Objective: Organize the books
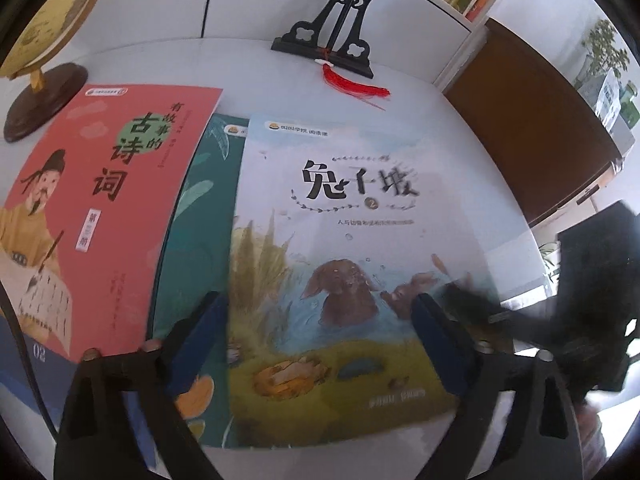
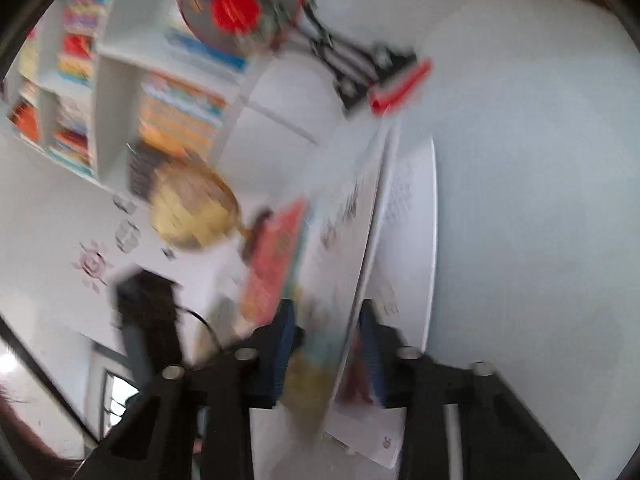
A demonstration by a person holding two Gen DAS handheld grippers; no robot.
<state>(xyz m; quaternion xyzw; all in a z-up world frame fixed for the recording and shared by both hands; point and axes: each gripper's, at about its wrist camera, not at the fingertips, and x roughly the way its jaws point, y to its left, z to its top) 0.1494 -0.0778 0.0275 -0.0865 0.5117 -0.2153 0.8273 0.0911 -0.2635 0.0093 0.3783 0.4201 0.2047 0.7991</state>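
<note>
Hovering over the white table (image 1: 420, 92), the left gripper (image 1: 320, 320) has its blue-padded fingers (image 1: 200, 328) spread wide, with nothing between them. Just ahead of it and below lies the rabbit book (image 1: 340, 264), flat, overlapping a green book (image 1: 196, 240); a red poetry book (image 1: 108, 208) lies further to its left side, partly over the green one. The right gripper (image 2: 326, 344) pinches the edge of the rabbit book (image 2: 336, 264), whose cover stands lifted between its pads. This view is blurred.
</note>
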